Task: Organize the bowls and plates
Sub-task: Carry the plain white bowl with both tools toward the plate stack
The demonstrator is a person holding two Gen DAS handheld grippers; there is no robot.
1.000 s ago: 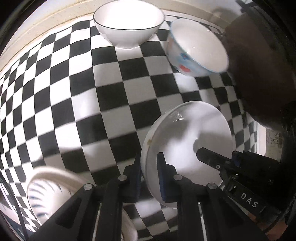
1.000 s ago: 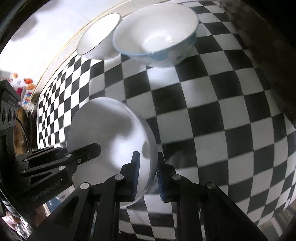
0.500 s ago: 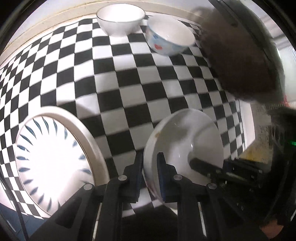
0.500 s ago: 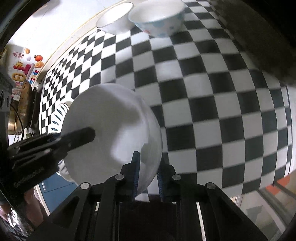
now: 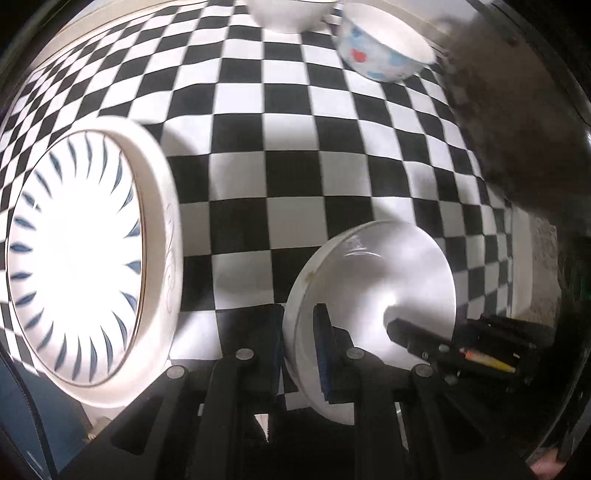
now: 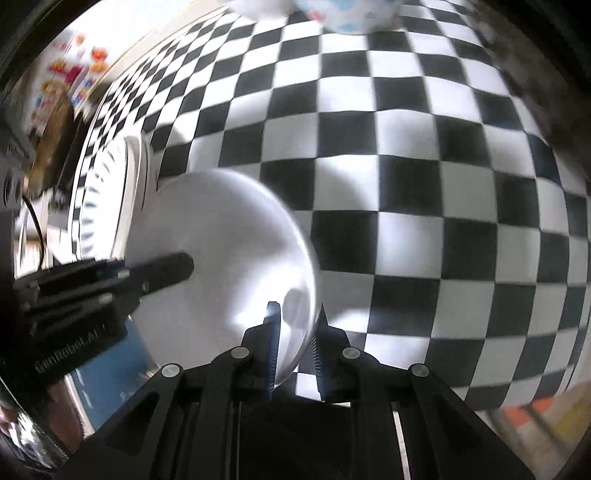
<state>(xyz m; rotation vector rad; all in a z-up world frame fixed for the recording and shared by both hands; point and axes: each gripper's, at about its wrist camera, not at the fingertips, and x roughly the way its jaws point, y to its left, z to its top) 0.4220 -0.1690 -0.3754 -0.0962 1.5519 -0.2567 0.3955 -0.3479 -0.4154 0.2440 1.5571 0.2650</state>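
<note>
A plain white plate (image 5: pixel 388 273) is held by both grippers above the checkered table. My left gripper (image 5: pixel 300 347) is shut on its left rim. My right gripper (image 6: pixel 295 350) is shut on its opposite rim; the plate also shows in the right wrist view (image 6: pixel 221 240). A large white plate with blue leaf marks (image 5: pixel 77 254) lies at the left, close beside the held plate; it also shows in the right wrist view (image 6: pixel 107 184). A floral bowl (image 5: pixel 384 55) and a white bowl (image 5: pixel 291 14) stand at the table's far edge.
The black-and-white checkered tablecloth (image 5: pixel 295 177) covers the table. A dark blurred mass (image 5: pixel 517 110) fills the right side of the left wrist view. Colourful stickers (image 6: pixel 74 81) are on the wall at far left of the right wrist view.
Both grippers have carried the white plate back and left, away from the bowls. The blue-patterned plate has come fully into view beside it.
</note>
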